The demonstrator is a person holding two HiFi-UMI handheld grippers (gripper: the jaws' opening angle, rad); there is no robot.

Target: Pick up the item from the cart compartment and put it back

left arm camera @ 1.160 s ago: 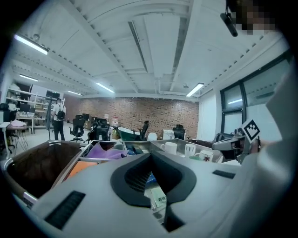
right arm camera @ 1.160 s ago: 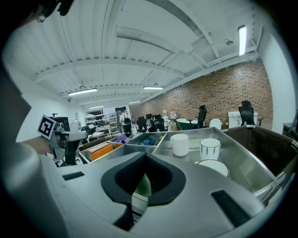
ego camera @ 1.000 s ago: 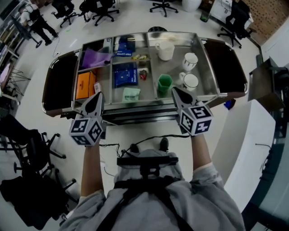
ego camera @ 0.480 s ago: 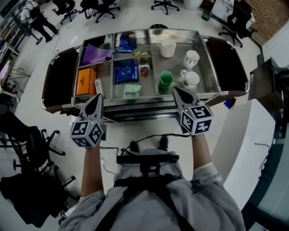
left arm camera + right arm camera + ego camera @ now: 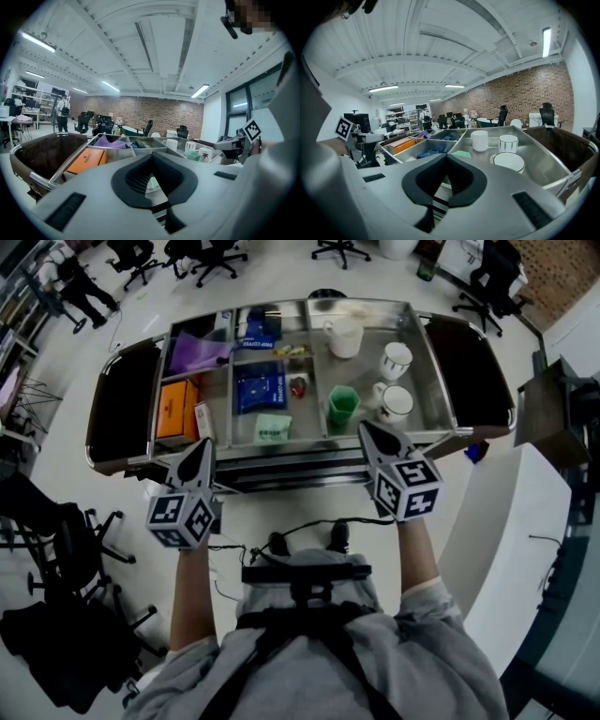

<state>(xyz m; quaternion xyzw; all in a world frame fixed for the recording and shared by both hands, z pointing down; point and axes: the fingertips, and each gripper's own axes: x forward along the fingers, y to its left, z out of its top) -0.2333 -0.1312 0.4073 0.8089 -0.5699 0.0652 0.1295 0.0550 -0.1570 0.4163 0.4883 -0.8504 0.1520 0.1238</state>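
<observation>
Head view is showing the left gripper [image 5: 203, 443] and the right gripper [image 5: 367, 428] hovering over the cart's [image 5: 281, 463] near edge, well apart, each with jaws together and gripping nothing. A green cup [image 5: 342, 409] is standing in the right compartment, an orange box [image 5: 176, 410] is lying in the left one.

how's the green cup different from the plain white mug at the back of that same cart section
The green cup stands near the front edge, while the white mug stands at the back. The white mug shows a handle and looks wider; the green cup shows no handle. Both stand upright, open tops up, in the cart's right compartment.
</observation>
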